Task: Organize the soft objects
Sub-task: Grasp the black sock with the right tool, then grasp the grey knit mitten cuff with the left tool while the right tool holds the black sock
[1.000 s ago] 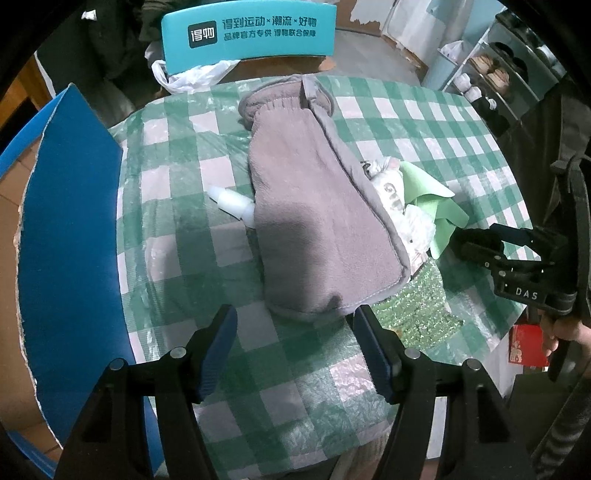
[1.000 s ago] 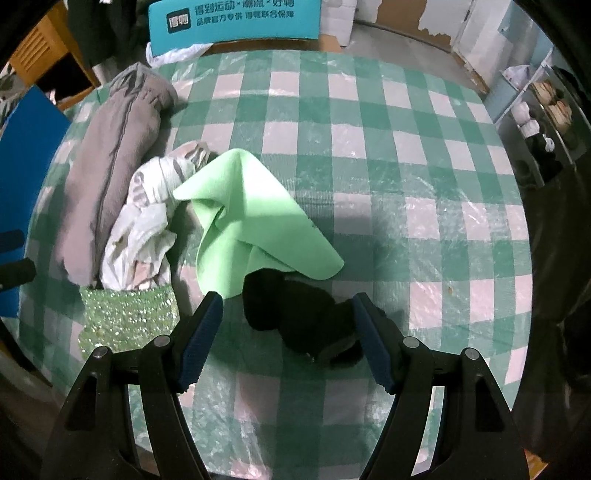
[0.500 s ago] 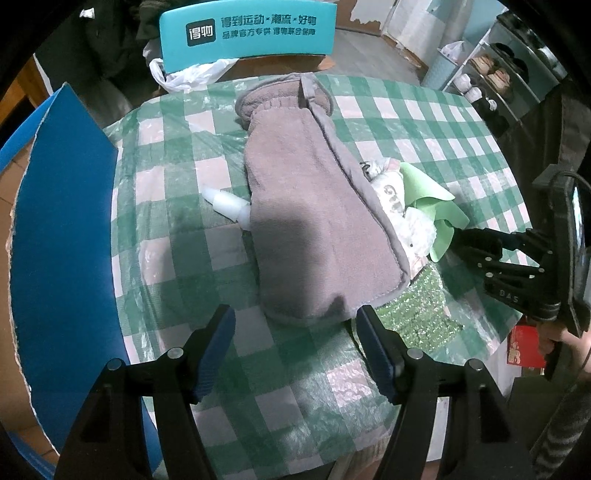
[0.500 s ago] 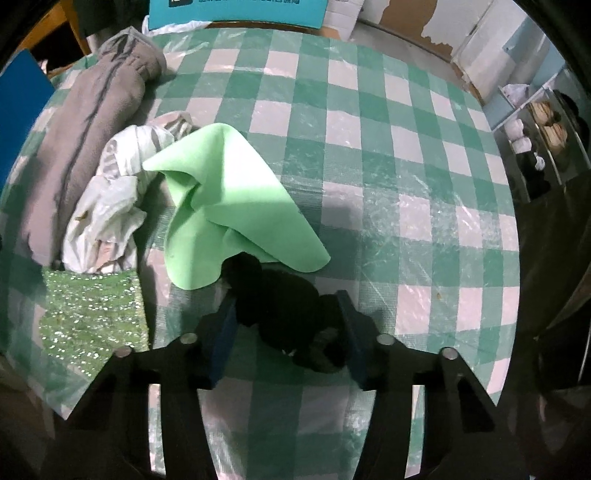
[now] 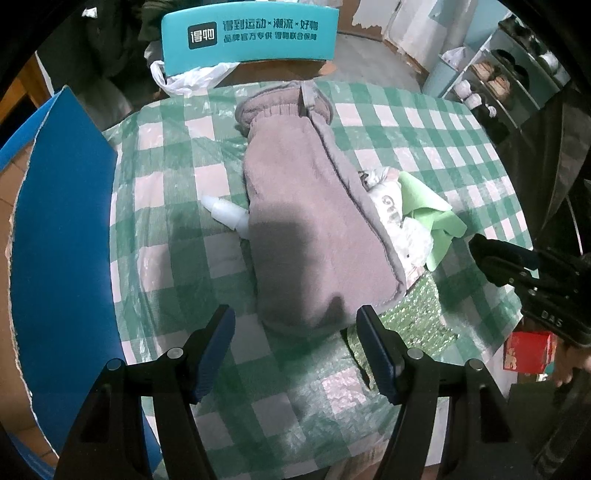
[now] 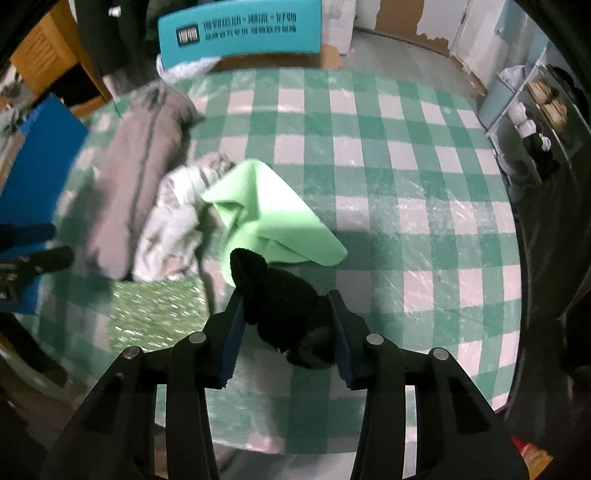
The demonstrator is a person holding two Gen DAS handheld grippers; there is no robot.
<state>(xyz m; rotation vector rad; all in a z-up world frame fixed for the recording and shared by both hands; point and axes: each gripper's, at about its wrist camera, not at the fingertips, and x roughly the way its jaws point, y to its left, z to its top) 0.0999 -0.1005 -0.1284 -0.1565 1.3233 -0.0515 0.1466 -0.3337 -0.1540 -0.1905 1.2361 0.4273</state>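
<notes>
In the right wrist view a black soft bundle [image 6: 284,291] sits between the blue pads of my right gripper [image 6: 285,295]. Its jaws are closing and press on the bundle, which hangs a little above the table. Behind it lie a light green cloth [image 6: 266,214], a crumpled white printed cloth [image 6: 173,229], a sparkly green cloth [image 6: 159,310] and a long grey fleece garment [image 6: 136,177]. My left gripper [image 5: 294,314] hovers open over the near end of the grey garment [image 5: 314,221], nothing between its fingers. The right gripper [image 5: 517,266] shows at the right of the left wrist view.
A green-and-white checked cloth covers the round table [image 5: 166,258]. A white bottle [image 5: 225,212] pokes out from under the grey garment. A blue board [image 5: 62,240] stands left, a teal chair back [image 5: 251,33] behind, shelves [image 5: 491,77] far right, a red box [image 5: 528,350] below the table edge.
My right gripper closed from wide open onto the black bundle and rose with it off the table. The left gripper stayed where it was, still open.
</notes>
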